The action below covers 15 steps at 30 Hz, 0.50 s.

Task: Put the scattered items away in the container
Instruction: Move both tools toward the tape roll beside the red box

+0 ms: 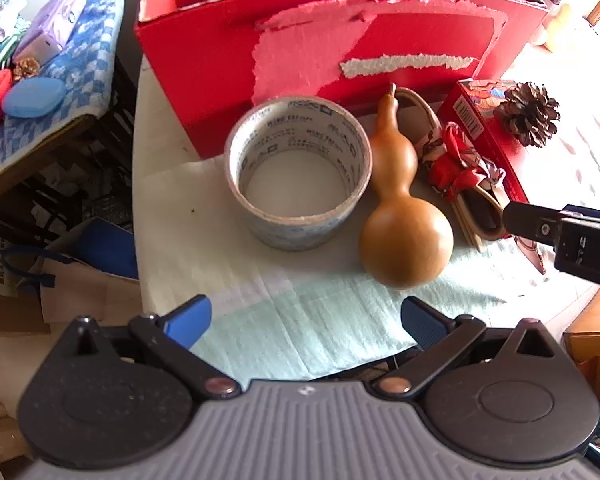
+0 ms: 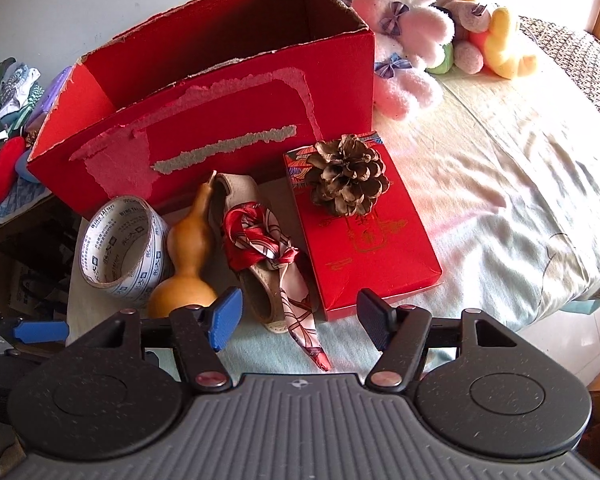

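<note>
Red cardboard box (image 2: pixel 220 92) stands open-topped on the pale cloth (image 2: pixel 480 200), front face torn and peeled. Its inside shows only bare red walls from the right wrist view; the floor of it is not visible, so contents cannot be told.

All loose items sit in front of the box, none inside. Tape roll (image 1: pixel 298 178) is just in front of the box's front wall, toward its left end, and is hollow and empty. Gourd (image 1: pixel 402 208) lies just beside the roll, its neck pointing at the box. Sandal with red patterned scarf (image 2: pixel 268 256) lies on the gourd's other side, its far end near the box wall. Flat red packet (image 2: pixel 364 248) lies in front of the box's right end, with a pine cone (image 2: pixel 346 176) resting on top of it. Plush toys (image 2: pixel 432 32) are piled past the box's right end.

Left gripper (image 1: pixel 306 322) is spread wide, nothing between its fingers, short of the tape roll. Right gripper (image 2: pixel 300 320) is partly spread, gripping nothing, with the scarf tip between its fingers.
</note>
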Each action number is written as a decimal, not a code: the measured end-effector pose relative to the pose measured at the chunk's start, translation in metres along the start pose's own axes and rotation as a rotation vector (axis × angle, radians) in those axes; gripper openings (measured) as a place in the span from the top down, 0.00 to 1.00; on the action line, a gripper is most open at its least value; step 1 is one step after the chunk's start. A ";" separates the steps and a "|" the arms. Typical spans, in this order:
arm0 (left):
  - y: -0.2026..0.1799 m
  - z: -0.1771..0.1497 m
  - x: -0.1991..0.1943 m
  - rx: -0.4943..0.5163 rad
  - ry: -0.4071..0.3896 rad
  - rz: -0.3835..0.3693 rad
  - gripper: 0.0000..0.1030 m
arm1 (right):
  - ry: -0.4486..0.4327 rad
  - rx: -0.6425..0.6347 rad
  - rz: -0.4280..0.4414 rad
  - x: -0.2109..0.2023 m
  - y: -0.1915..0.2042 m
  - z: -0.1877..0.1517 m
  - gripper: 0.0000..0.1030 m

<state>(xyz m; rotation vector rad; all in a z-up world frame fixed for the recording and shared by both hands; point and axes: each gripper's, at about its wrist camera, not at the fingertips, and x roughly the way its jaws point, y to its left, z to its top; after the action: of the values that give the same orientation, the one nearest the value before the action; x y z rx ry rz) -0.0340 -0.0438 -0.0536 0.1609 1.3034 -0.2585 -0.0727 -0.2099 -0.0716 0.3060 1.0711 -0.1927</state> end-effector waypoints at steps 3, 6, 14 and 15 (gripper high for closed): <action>0.000 0.001 0.002 0.007 0.010 -0.004 0.02 | 0.012 -0.001 -0.005 0.002 -0.001 0.002 0.34; -0.002 0.001 0.003 0.011 0.015 -0.003 0.02 | 0.024 0.001 -0.008 0.004 -0.002 0.002 0.33; -0.005 0.002 0.006 0.018 0.027 -0.006 0.02 | 0.030 0.007 0.003 0.007 -0.003 0.004 0.33; -0.005 0.002 0.006 0.020 0.027 -0.007 0.02 | 0.030 0.006 0.004 0.008 -0.003 0.004 0.33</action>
<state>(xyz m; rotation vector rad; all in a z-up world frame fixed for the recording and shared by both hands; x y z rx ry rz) -0.0316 -0.0498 -0.0585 0.1771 1.3284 -0.2760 -0.0664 -0.2138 -0.0769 0.3171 1.0995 -0.1882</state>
